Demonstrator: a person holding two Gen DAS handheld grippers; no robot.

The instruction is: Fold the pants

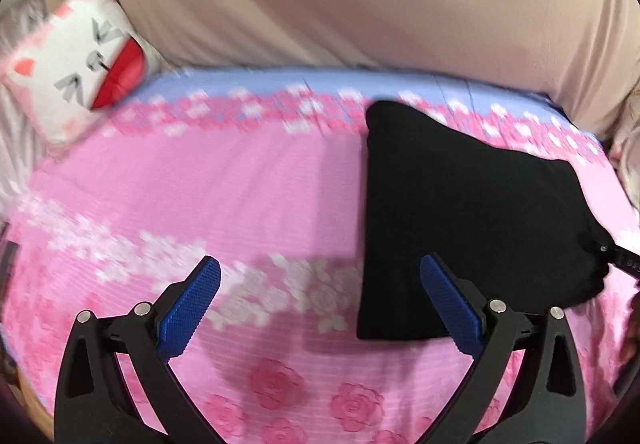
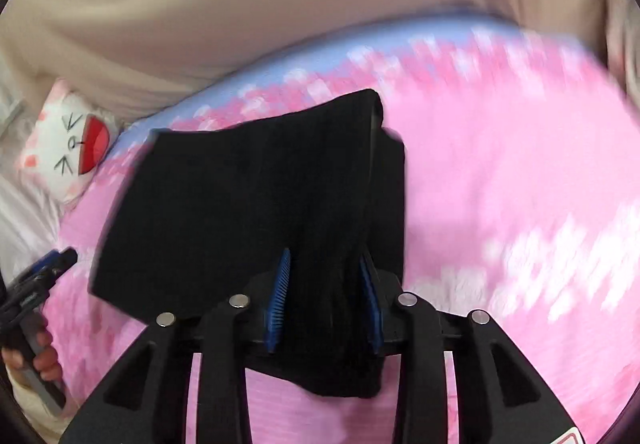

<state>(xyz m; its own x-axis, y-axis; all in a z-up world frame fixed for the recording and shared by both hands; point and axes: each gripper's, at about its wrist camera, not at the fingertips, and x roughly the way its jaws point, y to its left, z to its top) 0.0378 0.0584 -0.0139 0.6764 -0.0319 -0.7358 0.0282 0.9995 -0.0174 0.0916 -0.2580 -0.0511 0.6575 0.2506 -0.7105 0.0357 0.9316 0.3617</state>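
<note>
Matt black cloth pants (image 2: 248, 211) lie on a printed pink floral bedsheet (image 1: 240, 183) of soft cloth, the right gripper (image 2: 326, 300) wearing ribbed blue pads (image 2: 280, 296) on matt black plastic arms with shiny metal pins.

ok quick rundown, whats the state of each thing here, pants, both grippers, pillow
black pants: folded into a compact stack, lying on the pink bedsheet, one edge pinched
right gripper: shut on the pants' near edge
left gripper: open, holding nothing, beside the pants
cat pillow: lying at the bed's far corner, untouched

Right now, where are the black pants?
The black pants lie folded on the pink floral bedsheet, one edge pinched in the right gripper, right of the cat pillow.
</note>
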